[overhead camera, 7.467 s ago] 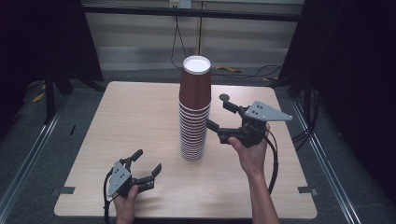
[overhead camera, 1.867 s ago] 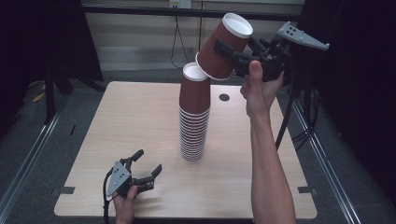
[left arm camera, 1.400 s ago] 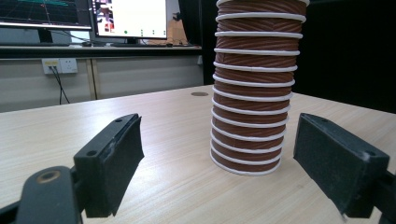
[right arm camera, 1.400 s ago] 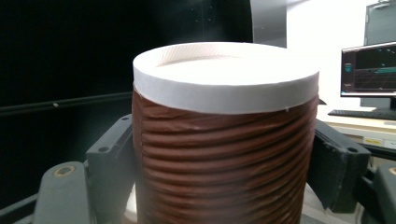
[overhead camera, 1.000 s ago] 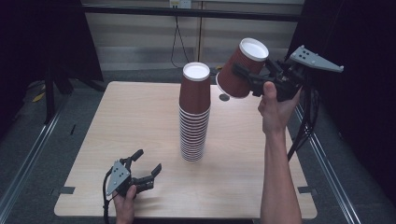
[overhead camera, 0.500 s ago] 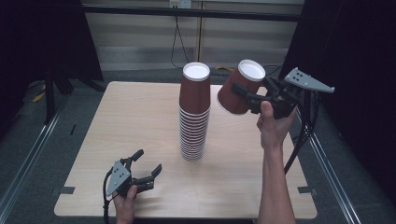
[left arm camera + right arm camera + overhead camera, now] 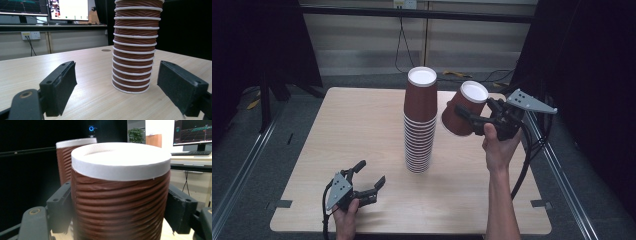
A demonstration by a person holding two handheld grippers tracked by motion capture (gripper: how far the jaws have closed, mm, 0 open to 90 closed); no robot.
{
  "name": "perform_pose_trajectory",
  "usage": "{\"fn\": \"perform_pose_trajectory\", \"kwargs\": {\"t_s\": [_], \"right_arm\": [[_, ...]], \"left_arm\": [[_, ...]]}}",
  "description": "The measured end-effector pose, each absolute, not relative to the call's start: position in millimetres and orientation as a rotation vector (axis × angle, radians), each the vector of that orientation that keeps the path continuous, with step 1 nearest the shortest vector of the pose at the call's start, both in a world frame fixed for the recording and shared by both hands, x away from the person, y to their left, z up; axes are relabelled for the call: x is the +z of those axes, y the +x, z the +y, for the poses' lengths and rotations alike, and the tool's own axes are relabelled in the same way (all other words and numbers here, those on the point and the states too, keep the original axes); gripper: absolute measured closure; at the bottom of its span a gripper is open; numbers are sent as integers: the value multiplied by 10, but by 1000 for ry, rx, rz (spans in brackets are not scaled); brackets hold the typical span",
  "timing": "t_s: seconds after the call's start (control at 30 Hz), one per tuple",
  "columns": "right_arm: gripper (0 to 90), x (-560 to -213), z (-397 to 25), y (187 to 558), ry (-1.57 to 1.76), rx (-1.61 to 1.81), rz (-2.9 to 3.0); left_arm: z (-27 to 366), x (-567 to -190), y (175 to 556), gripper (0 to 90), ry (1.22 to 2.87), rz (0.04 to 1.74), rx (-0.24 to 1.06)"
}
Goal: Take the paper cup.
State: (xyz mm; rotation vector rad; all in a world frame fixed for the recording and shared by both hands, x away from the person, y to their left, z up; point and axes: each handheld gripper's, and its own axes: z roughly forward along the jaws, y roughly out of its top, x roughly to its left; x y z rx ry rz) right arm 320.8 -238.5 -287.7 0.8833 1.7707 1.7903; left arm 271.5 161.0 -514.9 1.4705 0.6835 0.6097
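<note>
beside the stack (image 7: 419, 125), right gripper (image 7: 469, 119) clamps 1 ribbed brown cup (image 7: 463, 109), white base up.

No word, number, brand or sign can be read anywhere, since the cups (image 7: 421, 120) are plain and ribbed, and what is shown on the monitors (image 7: 68, 10) at 11 o'clock in the left gripper view is too small and blurred to be made out.
</note>
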Motion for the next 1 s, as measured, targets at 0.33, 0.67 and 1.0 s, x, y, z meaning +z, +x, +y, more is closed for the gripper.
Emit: {"fn": "perform_pose_trajectory", "kwargs": {"t_s": [0.33,0.67,1.0], "right_arm": [[215,-3064,-2375,3072,891,1791,1782],[215,-3307,-2350,3005,912,1796,1819],[215,-3577,-2234,2959,931,1796,1882]], "left_arm": [[1616,-5150,2715,156,1465,687,596],[1605,-5142,2721,156,1490,668,592],[1504,-5071,2717,161,1538,619,522]]}}
